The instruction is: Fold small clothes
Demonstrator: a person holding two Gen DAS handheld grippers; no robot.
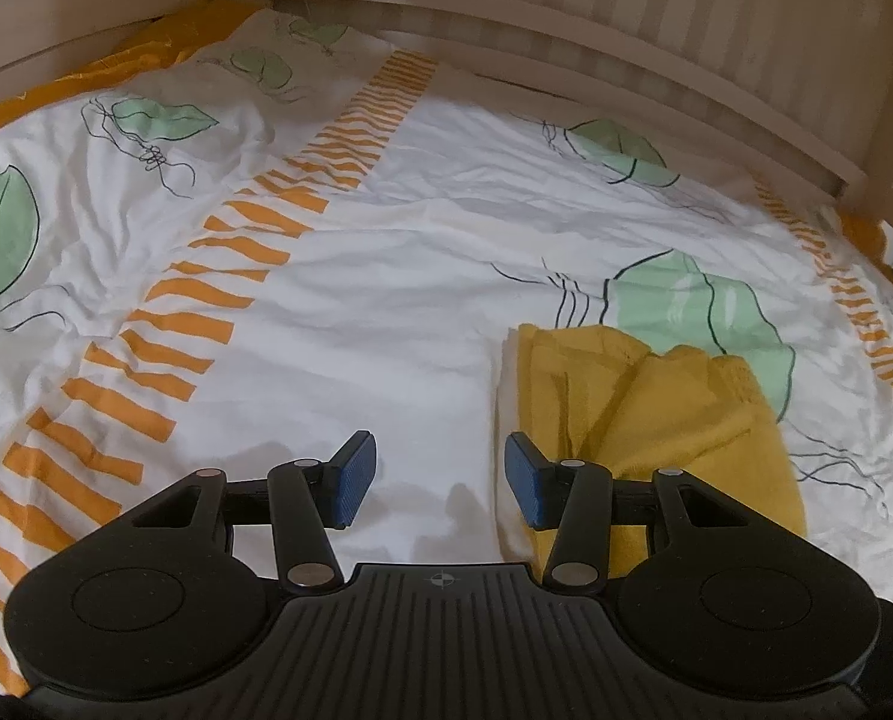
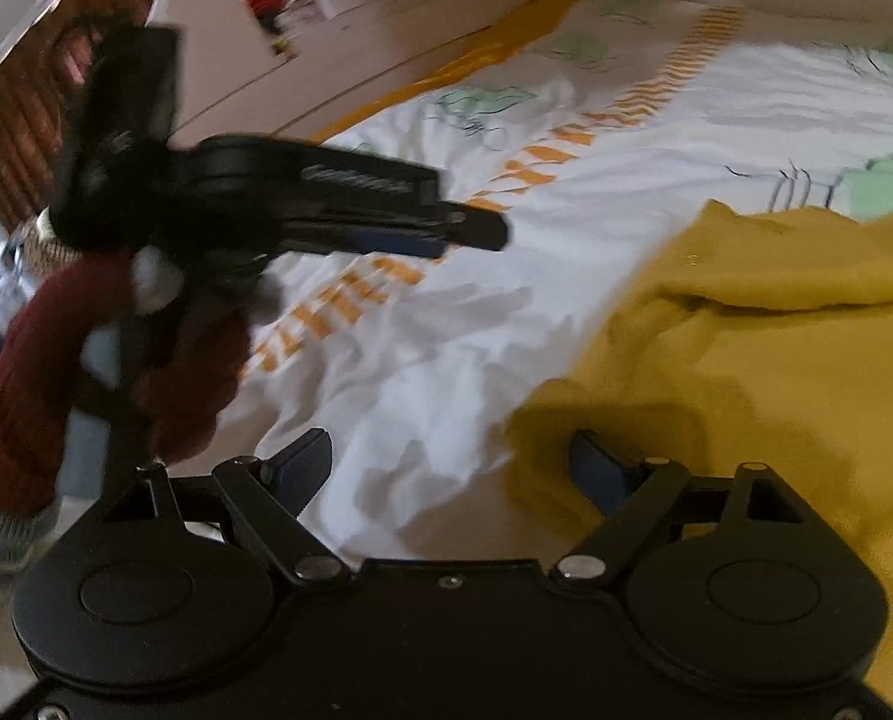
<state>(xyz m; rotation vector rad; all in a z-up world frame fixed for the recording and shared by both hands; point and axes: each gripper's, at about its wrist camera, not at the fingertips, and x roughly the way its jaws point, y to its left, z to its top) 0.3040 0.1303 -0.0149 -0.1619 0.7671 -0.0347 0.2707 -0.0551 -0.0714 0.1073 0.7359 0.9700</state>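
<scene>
The left gripper (image 1: 440,480) has its jaws about half open and holds nothing; only white bed cover (image 1: 422,312) shows between the two blue pads (image 1: 356,477). The yellow garment (image 1: 650,420) lies crumpled on the cover just to the right of the right pad, and part of it passes behind that finger. I cannot tell if the pad touches the cloth.

The right gripper (image 2: 449,468) has its jaws wide apart, and they grip nothing. Its left pad (image 2: 302,468) is over the white cover; its right pad (image 2: 596,474) is over the edge of the yellow garment (image 2: 746,372), which spreads far to the right of the jaws and beyond them. The edge of the garment runs between the two pads. If the pads touch the cloth is not clear, because this view is blurred.

Above and left of the right jaws, the left gripper (image 2: 476,231) is seen from the side, held by a hand in a dark red sleeve (image 2: 38,372).

The cover is white and wrinkled, with green leaves and bands of orange stripes (image 1: 206,300). Beyond the jaws stands a pale wooden bed frame (image 1: 626,60), and an orange sheet (image 1: 116,60) shows at the far left edge
</scene>
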